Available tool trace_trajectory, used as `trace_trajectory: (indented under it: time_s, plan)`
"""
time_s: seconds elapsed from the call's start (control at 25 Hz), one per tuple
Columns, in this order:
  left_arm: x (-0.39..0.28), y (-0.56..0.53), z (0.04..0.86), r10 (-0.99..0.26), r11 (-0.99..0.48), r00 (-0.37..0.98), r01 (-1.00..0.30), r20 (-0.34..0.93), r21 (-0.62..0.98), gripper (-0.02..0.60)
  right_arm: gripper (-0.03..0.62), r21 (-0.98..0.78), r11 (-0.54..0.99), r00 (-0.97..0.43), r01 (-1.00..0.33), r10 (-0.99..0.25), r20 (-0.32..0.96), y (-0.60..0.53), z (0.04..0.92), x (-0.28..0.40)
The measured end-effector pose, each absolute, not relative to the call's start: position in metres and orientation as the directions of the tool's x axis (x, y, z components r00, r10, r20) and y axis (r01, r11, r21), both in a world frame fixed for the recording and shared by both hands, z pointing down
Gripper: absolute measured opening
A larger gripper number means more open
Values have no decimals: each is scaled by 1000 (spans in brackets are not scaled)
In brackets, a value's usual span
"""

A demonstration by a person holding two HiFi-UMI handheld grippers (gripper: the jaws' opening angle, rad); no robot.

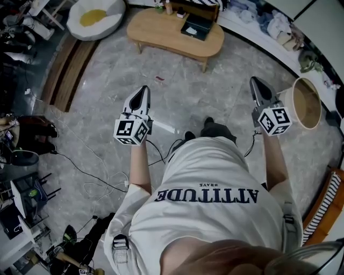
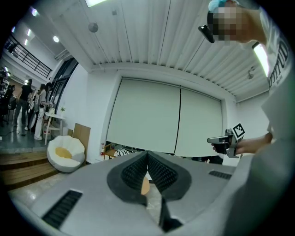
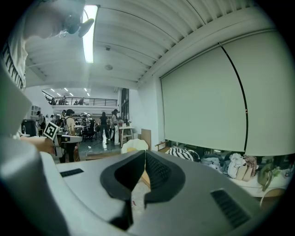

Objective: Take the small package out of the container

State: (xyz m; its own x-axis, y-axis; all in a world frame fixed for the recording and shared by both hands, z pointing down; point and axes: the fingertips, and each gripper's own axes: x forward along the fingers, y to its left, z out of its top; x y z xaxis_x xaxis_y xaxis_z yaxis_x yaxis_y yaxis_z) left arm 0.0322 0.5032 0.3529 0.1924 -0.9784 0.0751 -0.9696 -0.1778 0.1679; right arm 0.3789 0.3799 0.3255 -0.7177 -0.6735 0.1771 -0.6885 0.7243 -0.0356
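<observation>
Marble floor, basket right of R gripper

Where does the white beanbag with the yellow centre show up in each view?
Head view: beanbag in top left corner.
Left gripper view: beanbag lower left, on the floor.
Right gripper view: beanbag centre, small, partly hidden.
Shared landmark: striped cushion by the far wall.

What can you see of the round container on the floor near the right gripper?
The container is a round, open-topped tub with no lid. It has a cream outer wall and a thin pale rim, and the inside looks plain tan-brown. It stands on the grey marbled floor, with its mouth facing up toward the head view. In that view it sits just to the right of the shut right gripper. No package can be made out inside it.
</observation>
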Motion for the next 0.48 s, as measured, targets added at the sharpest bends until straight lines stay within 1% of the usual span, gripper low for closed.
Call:
trace_trajectory:
  time_s: [0.32, 0.48]
  plan:
    - [27, 487, 355, -979, -168, 185, -970, 89, 173, 21, 21, -40, 735, -729, -677, -661, 179, 359, 325, 368]
    - [24, 471, 364, -977, -158, 181, -970, 116, 184, 21, 21, -51, 743, -737, -668, -650, 184, 338, 330, 361]
